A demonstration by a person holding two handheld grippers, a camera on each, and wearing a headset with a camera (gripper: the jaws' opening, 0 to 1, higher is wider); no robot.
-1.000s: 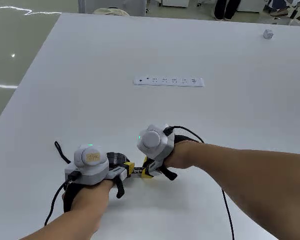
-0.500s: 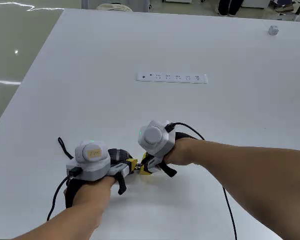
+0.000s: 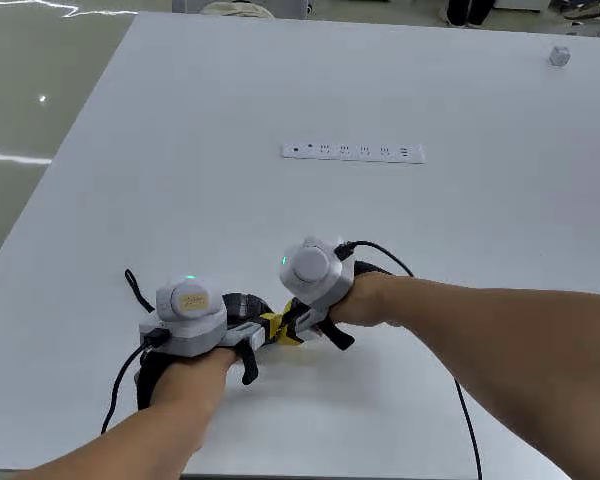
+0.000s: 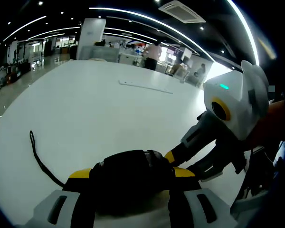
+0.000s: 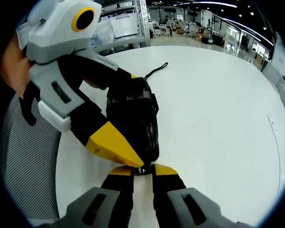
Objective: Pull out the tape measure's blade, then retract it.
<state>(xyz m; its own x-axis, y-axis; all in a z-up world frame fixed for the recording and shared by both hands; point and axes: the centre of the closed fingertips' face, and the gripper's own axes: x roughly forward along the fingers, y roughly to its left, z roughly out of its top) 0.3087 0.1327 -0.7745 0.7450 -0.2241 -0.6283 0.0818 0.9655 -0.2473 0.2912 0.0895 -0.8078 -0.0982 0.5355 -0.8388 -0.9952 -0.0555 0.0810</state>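
On glossy table (image 3: 400, 90), rounded black tape measure (image 5: 133, 114)

Near the front edge of the white workbench table (image 3: 180, 150), left of middle: the black round tape measure (image 3: 242, 305) sits between the left gripper's (image 3: 252, 325) jaws. The right gripper (image 3: 285, 328) is just to its right, jaws meeting on the blade tip (image 5: 142, 169). The thin black strap (image 3: 134, 289) trails toward the left edge. Mid-table behind them lies the long white power strip (image 3: 353, 152). A small grey object (image 3: 560, 56) sits by the far right corner.
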